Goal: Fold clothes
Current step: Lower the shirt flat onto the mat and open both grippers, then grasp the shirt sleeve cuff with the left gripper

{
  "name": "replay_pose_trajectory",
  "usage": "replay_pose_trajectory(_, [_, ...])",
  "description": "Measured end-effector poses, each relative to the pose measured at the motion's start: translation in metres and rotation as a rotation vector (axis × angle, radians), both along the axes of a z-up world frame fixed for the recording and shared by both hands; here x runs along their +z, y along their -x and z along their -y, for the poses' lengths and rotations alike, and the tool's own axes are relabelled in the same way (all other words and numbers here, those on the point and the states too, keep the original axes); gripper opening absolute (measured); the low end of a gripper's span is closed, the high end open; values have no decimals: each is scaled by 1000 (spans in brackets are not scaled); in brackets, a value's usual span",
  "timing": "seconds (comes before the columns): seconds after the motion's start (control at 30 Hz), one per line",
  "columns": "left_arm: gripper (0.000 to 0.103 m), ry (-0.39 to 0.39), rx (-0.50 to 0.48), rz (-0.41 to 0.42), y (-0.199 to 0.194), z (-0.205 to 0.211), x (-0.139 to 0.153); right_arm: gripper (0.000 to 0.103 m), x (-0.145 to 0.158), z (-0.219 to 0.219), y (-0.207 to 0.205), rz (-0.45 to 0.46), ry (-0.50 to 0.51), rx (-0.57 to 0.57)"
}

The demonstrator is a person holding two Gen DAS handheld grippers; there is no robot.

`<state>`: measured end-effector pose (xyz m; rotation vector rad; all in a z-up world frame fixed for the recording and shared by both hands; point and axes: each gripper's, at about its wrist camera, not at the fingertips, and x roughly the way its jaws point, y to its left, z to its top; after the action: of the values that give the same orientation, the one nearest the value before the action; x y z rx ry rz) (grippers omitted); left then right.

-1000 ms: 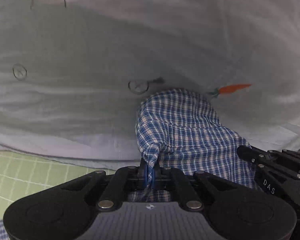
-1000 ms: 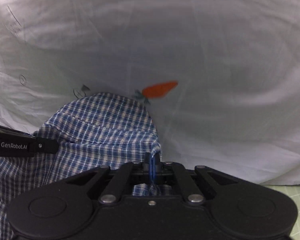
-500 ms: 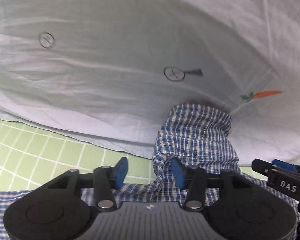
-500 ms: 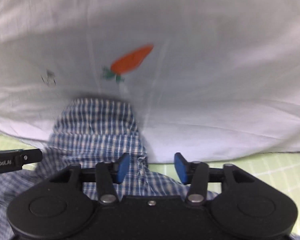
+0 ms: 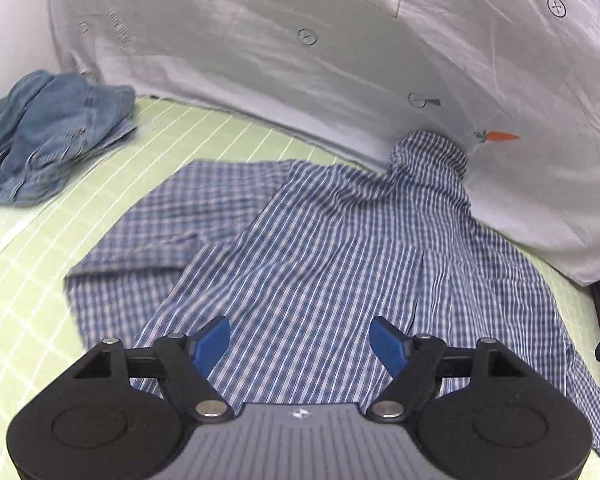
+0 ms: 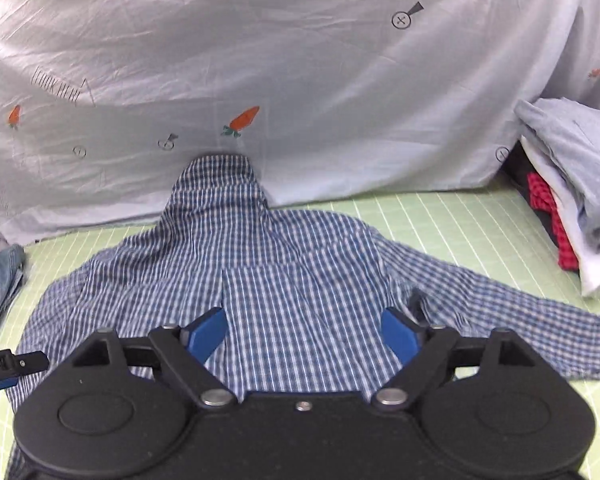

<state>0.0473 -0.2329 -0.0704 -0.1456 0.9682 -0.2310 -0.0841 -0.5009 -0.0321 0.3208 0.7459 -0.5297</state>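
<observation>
Left view: my left gripper (image 5: 300, 344) hangs over the shirt (image 5: 324, 248) with its blue pads spread wide and nothing between them. The shirt lies back-up on the green mat (image 5: 28, 288), its collar end propped up against the white sheet (image 5: 340, 48) behind. I judge it is spread like this so the sleeves can be folded in over the back. From here I can see the left sleeve already lying across itself in a flat layer by the shirt's edge, and a heap of denim (image 5: 48, 132) off at the far left of the mat.

Right view: my right gripper (image 6: 304, 336) is also wide open and empty, low over the shirt's back (image 6: 284, 280). This side shows what the left camera misses: the right sleeve (image 6: 500, 304) stretched straight out across the mat, unfolded, and a stack of clothes (image 6: 572, 184) at the right edge. The denim barely shows here. The centre pleat runs right between my pads, so I'm roughly centred.
</observation>
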Motion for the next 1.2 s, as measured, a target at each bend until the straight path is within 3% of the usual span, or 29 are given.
replay_pose_trajectory(0.2, [78, -7, 55, -63, 64, -36, -13, 85, -19, -33, 49, -65, -56, 36])
replay_pose_trajectory(0.43, [78, -36, 65, -67, 79, -72, -13, 85, -23, -64, 58, -78, -67, 46])
replay_pose_trajectory(0.73, [84, -47, 99, -49, 44, -138, -6, 85, -22, -107, 24, -90, -76, 27])
replay_pose_trajectory(1.2, [83, -61, 75, -122, -50, -189, -41, 85, -42, -153, -52, -146, -81, -17])
